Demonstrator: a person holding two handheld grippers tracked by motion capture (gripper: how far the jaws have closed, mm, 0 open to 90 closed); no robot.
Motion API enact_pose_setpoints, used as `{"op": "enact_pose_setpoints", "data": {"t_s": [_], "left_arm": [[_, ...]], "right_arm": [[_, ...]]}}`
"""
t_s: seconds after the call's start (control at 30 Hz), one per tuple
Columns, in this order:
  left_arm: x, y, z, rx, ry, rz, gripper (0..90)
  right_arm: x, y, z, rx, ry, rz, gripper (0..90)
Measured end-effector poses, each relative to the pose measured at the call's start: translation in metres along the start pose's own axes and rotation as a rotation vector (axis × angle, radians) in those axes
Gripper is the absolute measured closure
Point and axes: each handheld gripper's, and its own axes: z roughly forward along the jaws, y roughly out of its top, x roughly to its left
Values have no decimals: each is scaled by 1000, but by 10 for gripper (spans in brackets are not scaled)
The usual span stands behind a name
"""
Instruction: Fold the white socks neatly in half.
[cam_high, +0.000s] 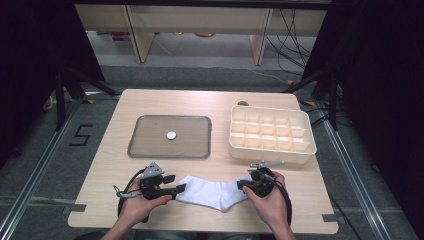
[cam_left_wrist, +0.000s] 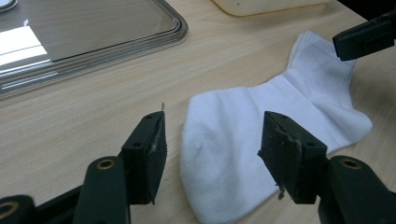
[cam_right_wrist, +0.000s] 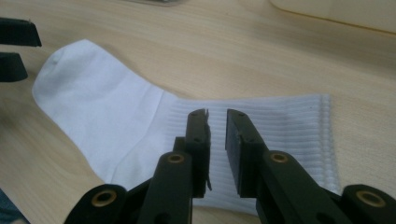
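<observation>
White sock (cam_high: 212, 194) lies flat on the desk (cam_high: 115, 165) at the near edge, stretched between the two claws. Its toe end points at the left claw (cam_high: 178, 182), whose jaws stand wide apart with the toe just ahead of them and partly between them, touching neither pad. Its ribbed cuff (cam_right_wrist: 280, 126) lies under the right claw (cam_high: 243, 184); those jaws are nearly together with a narrow gap, hovering over the cuff, and whether they pinch any cloth cannot be told. In the left gripper view the sock (cam_left_wrist: 252, 140) bends at the heel, with the right claw's black tip at the cuff beyond. Farther out from the left claw sits a clear tray (cam_high: 145, 145) holding a small white disc (cam_high: 171, 135). Beyond the right claw, near it, stands a cream divided box (cam_high: 272, 150) with many compartments
</observation>
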Motion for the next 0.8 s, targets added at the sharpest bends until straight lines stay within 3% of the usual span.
{"op": "enact_pose_setpoints", "data": {"t_s": [0.07, 0.13, 0.3, 0.33, 0.37, 0.43, 0.47, 0.5, 0.57, 0.73, 0.8], "left_arm": [[1, 2, 1, 9, -1, -6, 434], [1, 4, 3, 16, 7, -55, 449], [2, 6, 4, 56, 4, -68, 459], [3, 6, 3, 78, 7, -45, 458], [1, 7, 4, 73, 17, -62, 457], [2, 8, 6, 85, 9, -55, 455], [4, 9, 6, 125, -5, -30, 452], [1, 9, 9, 114, -1, -51, 452], [0, 10, 12, 143, -23, -54, 432], [-1, 10, 17, 208, -21, -7, 420], [-1, 8, 19, 226, -18, 3, 422]], "right_arm": [[2, 0, 1, 12, 8, -21, 805], [3, 2, 1, 24, 7, -24, 825], [2, 3, -1, 32, 29, -30, 856], [3, 3, -1, 38, 19, -25, 867], [4, 4, -2, 42, 21, -31, 878], [5, 7, -2, 55, 24, -40, 890], [6, 9, -2, 67, 24, -52, 895], [6, 9, -2, 67, 24, -52, 895], [8, 10, -2, 74, 20, -43, 898], [7, 10, -6, 82, 29, -16, 890], [5, 10, -7, 85, 26, -29, 882]]}}
